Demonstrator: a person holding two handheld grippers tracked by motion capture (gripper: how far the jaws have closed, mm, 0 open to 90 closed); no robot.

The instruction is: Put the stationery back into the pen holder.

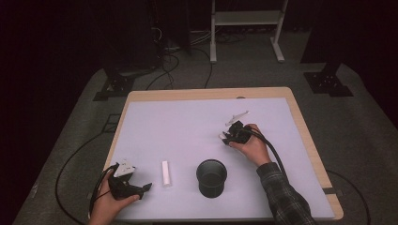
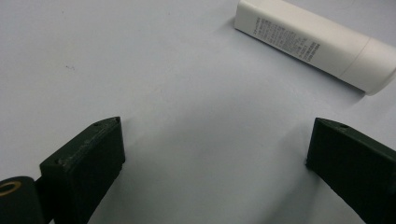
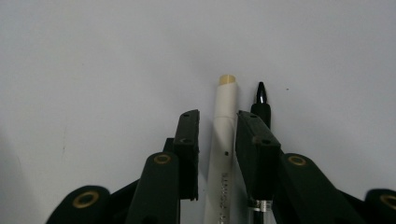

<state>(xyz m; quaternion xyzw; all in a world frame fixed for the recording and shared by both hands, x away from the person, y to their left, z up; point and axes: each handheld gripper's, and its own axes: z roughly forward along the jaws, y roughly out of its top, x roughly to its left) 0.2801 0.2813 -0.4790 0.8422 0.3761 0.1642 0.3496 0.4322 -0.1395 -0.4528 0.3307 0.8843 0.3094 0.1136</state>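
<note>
A white pen (image 3: pixel 224 135) lay flat on the pale mat (image 1: pixel 187 122) toward the far right of the table (image 1: pixel 309 140), its cream tip pointing away from the person, and it sat between the two black jaws of the right gripper (image 3: pixel 217 123). In the right gripper view the jaws stood narrow on either side of the pen's barrel, close against it, though a thin gap seemed to remain beside the left jaw, so whether the pads truly pressed on the pen could not be told. Just beside the white pen, on its right and running parallel, lay a black pen (image 3: pixel 260 100), its pointed tip showing past the right jaw and its body hidden under that jaw. In the high view the right gripper (image 1: pixel 230 133) was held low over the mat by the person's right hand (image 1: pixel 253 147), whose plaid sleeve (image 1: pixel 281 197) came in from the near edge, and the white pen (image 1: pixel 237 117) reached out beyond it toward the far side. Nearer the person, about the middle of the near half of the mat, stood a dark round cup (image 1: pixel 211 177), upright and open at the top. Left of the cup, apart from it, lay a white tube (image 1: pixel 165 173) on its side. Farther left, at the near left corner, the left hand (image 1: pixel 110 204) held the left gripper (image 1: pixel 141 187) low over the mat; its jaws stood wide apart with bare mat between them, released, and in the left gripper view the white tube (image 2: pixel 313 42) lay beyond them, untouched.
</note>
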